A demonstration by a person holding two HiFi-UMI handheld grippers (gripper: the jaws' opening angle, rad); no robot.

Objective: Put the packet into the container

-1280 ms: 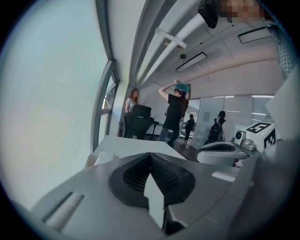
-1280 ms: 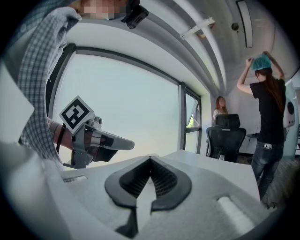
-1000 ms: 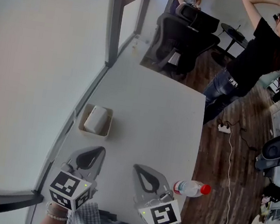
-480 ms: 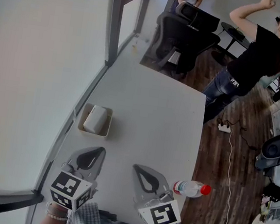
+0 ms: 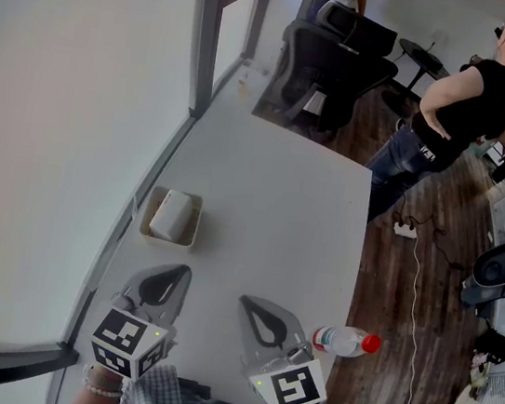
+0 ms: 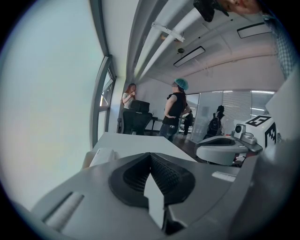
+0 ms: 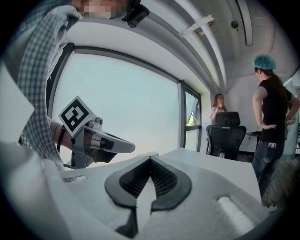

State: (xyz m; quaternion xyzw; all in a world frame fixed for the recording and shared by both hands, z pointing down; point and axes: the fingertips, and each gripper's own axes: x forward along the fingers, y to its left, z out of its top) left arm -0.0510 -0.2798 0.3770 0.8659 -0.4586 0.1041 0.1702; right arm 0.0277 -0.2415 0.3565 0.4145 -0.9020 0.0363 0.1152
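Note:
A white packet [image 5: 172, 215] lies inside a small beige container [image 5: 148, 224] on the white table [image 5: 279, 210], near its left edge. In the left gripper view the packet [image 6: 101, 156] shows just past the jaws on the left. My left gripper [image 5: 180, 271] hovers a short way in front of the container, shut and empty; its tips [image 6: 150, 153] meet. My right gripper [image 5: 248, 301] is beside it to the right, apart from the container. It too is shut with nothing between its pads [image 7: 150, 158].
A clear plastic bottle with a red cap [image 5: 345, 339] lies at the table's right edge, next to the right gripper. A window wall runs along the left. Black office chairs [image 5: 334, 63] and a person in a teal cap [image 5: 464, 106] are beyond the far end.
Both grippers have stayed put. The person in the background has brought raised arms down to the hips.

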